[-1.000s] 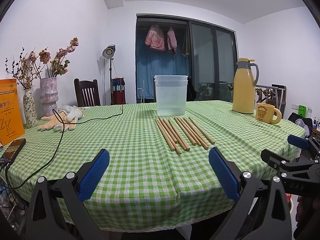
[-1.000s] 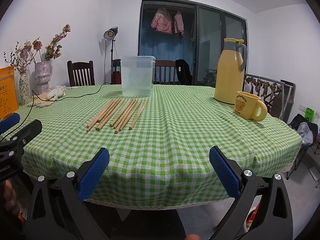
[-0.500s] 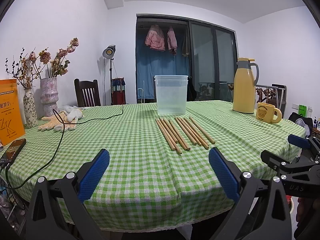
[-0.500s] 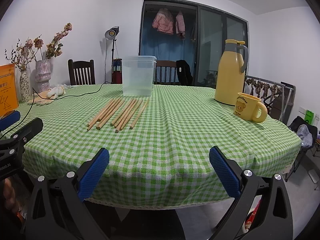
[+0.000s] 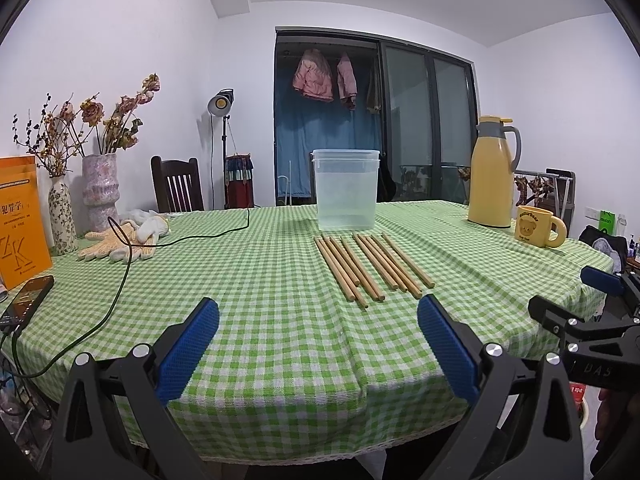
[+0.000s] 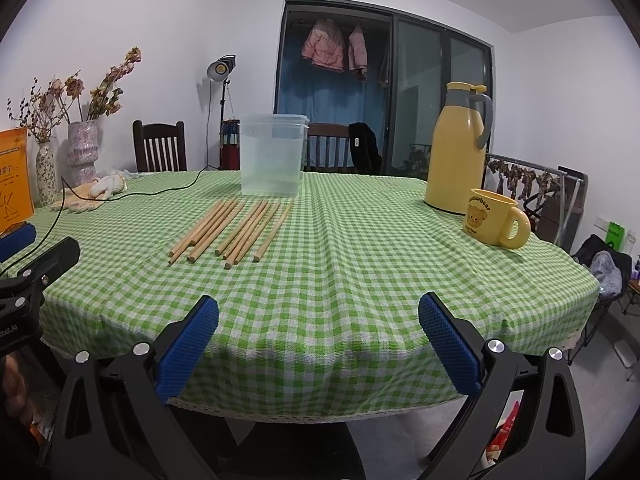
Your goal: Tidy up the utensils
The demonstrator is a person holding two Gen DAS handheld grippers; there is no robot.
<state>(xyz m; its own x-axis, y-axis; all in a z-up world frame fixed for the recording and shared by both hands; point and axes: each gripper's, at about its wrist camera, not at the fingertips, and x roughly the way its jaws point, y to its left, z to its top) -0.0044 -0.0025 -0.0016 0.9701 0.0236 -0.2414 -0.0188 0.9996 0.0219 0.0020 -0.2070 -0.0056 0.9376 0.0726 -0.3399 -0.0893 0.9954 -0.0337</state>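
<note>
Two tools hover at the near edge of the table (image 5: 260,280), which is draped in a green-and-white checked cloth: the left tool (image 5: 318,344) and the right tool (image 6: 319,344), each with black arms and blue textured pads spread wide apart, holding nothing. From the left wrist view the right tool shows at the far right, past the table edge; from the right wrist view the left tool sits at the far left. Lying flat on the cloth near the middle of the table is a row of plain wooden chopsticks (image 5: 370,266), side by side and roughly parallel, in two loose groups with a narrow gap between them, their far ends pointing toward a clear plastic tub (image 5: 346,188) that stands upright just behind them. To the right, well apart from the sticks, a tall yellow thermos jug with a grey handle (image 5: 492,184) stands beside a yellow mug printed with a bear face (image 5: 536,226). On the left side lie pale knitted gloves (image 5: 124,240), a thin black cable (image 5: 120,292) crossing them, a dark phone (image 5: 26,300) at the table edge, an orange book (image 5: 22,216) standing upright, and two vases of dried flowers (image 5: 98,188).
</note>
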